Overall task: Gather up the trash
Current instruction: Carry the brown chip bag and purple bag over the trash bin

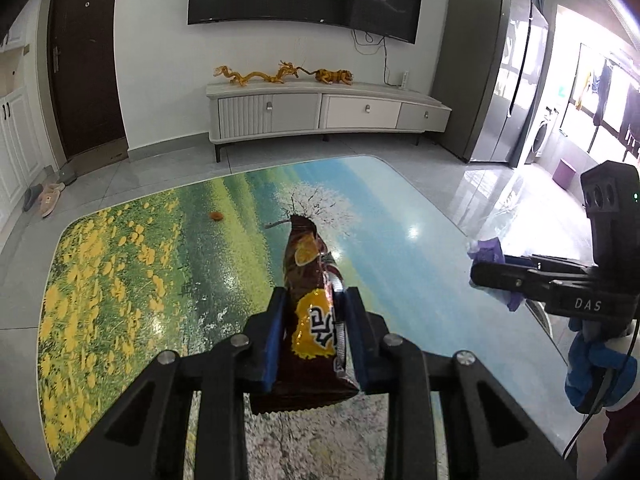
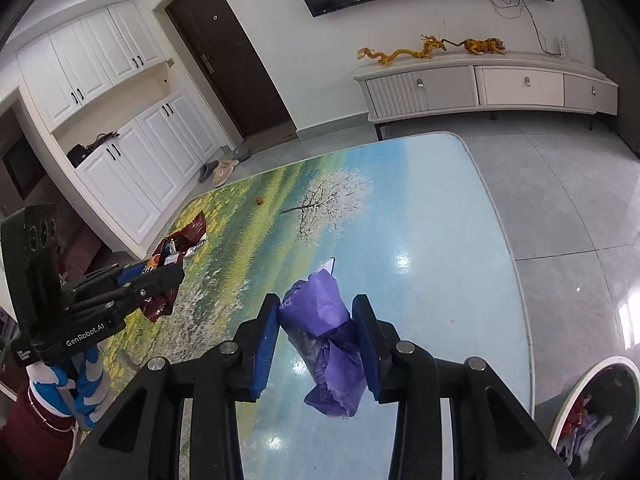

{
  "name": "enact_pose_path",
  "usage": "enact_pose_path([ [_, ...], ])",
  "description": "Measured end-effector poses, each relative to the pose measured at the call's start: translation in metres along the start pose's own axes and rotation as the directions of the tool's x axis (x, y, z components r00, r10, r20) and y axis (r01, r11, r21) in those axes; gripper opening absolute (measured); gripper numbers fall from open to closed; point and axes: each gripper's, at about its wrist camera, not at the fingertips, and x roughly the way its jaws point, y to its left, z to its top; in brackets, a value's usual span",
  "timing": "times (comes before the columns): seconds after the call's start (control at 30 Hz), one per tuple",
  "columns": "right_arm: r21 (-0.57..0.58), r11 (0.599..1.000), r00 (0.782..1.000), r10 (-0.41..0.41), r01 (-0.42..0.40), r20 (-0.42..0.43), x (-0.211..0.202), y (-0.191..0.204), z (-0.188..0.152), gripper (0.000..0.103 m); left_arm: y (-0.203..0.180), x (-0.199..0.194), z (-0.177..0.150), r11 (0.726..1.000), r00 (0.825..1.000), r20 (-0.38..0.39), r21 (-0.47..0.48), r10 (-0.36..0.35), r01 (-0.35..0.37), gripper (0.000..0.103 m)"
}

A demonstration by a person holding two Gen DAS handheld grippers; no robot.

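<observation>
Beside the table [image 2: 460,208], bin [image 2: 624,384] with wrappers [image 2: 580,420].

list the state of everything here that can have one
left gripper: shut on brown snack wrapper, held above the table
right gripper: shut on purple wrapper
trash bin: open, trash inside
orange scrap: lying on table
door: closed

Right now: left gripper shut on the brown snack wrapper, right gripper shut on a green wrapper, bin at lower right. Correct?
One error: the wrapper in the right gripper is purple, not green, per the right wrist view. The left gripper is shut on the brown snack wrapper, and the bin is at lower right.
</observation>
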Motion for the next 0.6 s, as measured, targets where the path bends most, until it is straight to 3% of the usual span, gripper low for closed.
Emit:
enact_pose_path([
  [0.17, 0.001, 1.0, 0.995, -0.021, 0.021, 0.101, -0.068, 0.004, -0.008, 0.035, -0.033, -0.044, 0.005, 1.0, 0.997, 0.07, 0.019, -0.014, 0.013, 0.027],
  [0.33, 0.018, 0.997, 0.978, -0.077, 0.075, 0.193, -0.134, -0.008, -0.018, 0.035, -0.074, -0.075, 0.021, 0.996, 0.989, 0.121, 0.04, -0.088, 0.084, 0.027],
  [0.47, 0.074, 0.989, 0.958, -0.144, 0.129, 0.247, -0.177, -0.038, -0.028, 0.035, -0.119, -0.077, 0.039, 0.984, 0.979, 0.114, 0.063, -0.171, 0.165, 0.027],
  [0.6, 0.155, 0.962, 0.934, -0.258, 0.225, 0.247, -0.201, -0.085, -0.043, 0.035, -0.173, -0.059, 0.056, 0.965, 0.965, 0.068, 0.092, -0.253, 0.247, 0.027],
])
